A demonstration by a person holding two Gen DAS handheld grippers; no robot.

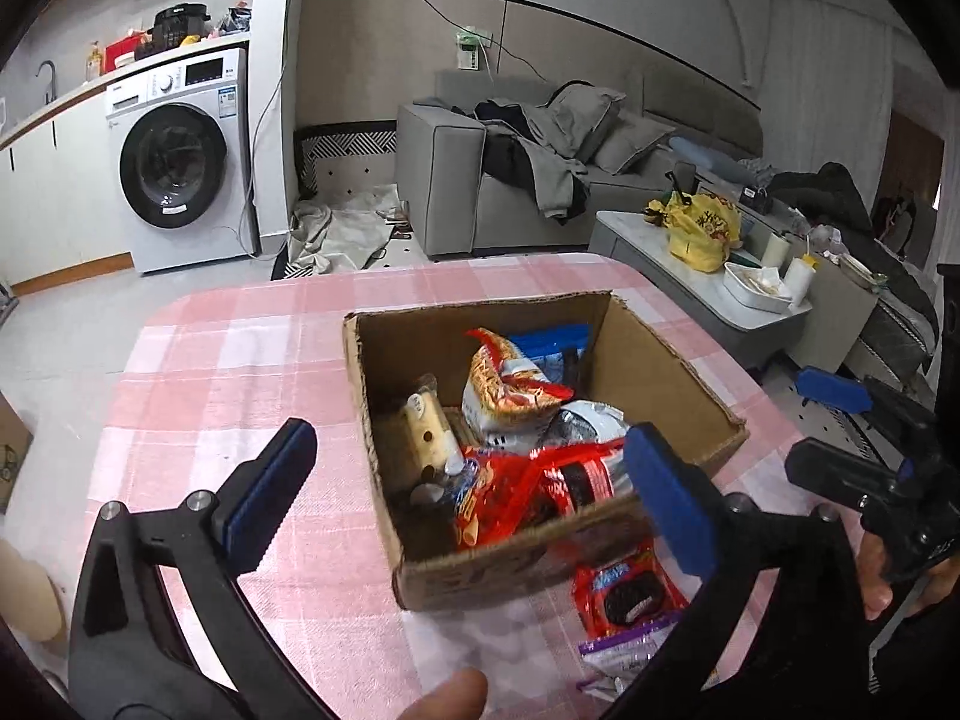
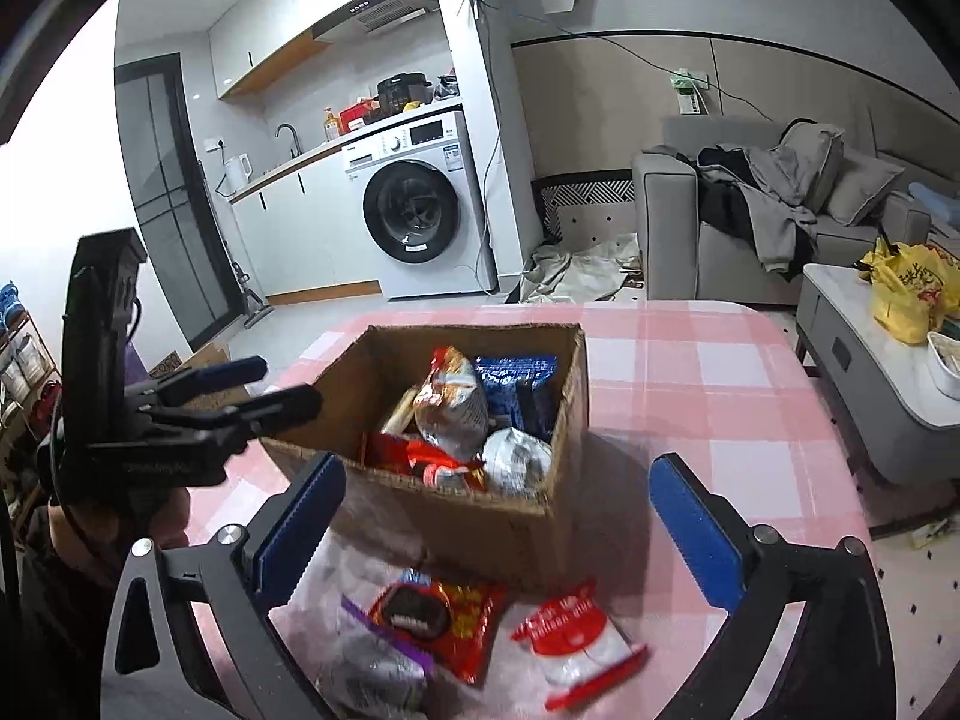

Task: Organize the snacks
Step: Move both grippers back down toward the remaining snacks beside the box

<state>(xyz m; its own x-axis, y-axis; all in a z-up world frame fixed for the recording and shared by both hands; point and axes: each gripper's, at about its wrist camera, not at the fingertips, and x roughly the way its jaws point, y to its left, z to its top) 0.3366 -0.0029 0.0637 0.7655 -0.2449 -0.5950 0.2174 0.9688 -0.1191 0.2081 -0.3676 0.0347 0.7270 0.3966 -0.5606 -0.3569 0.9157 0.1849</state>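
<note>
Right wrist view shows both the right claw [image 2: 492,531] and left claw [image 1: 468,480] released and empty, brown cardboard box [image 2: 510,519] half-filled on the pink checked bench [image 2: 690,372], so next likely grasping the red cookie packet [image 2: 435,618].

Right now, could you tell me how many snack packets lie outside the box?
3: a red cookie packet, a purple-edged silver one beside it, a red-and-white one; more may be hidden.
</note>
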